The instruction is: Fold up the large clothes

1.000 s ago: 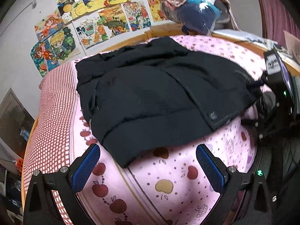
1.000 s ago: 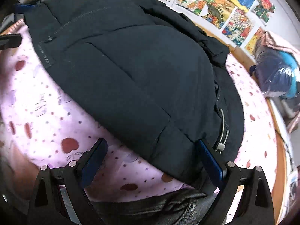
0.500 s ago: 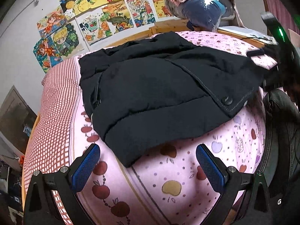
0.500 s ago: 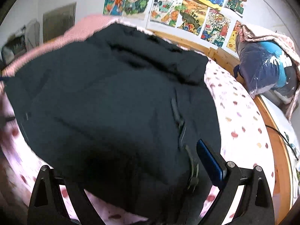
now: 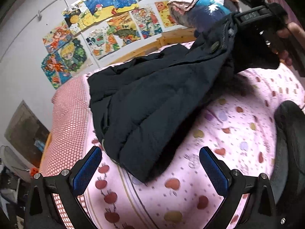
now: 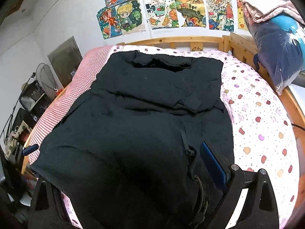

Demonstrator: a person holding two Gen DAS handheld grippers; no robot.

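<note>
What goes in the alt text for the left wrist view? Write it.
The right gripper lifts one corner of a black jacket off a pink apple-print bed. The open left gripper waits empty near the hem; drawings cover the wall.

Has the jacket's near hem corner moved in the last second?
Yes. The right gripper has lifted the jacket corner off the bedsheet, up toward the headboard.

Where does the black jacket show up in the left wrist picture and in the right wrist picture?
Left wrist: black jacket fills the centre, its far corner lifted toward the upper right by the right gripper.
Right wrist: it spreads from centre to bottom edge, covering the gripper's left finger.
Shared landmark: the cartoon drawings on the wall behind the bed.
</note>
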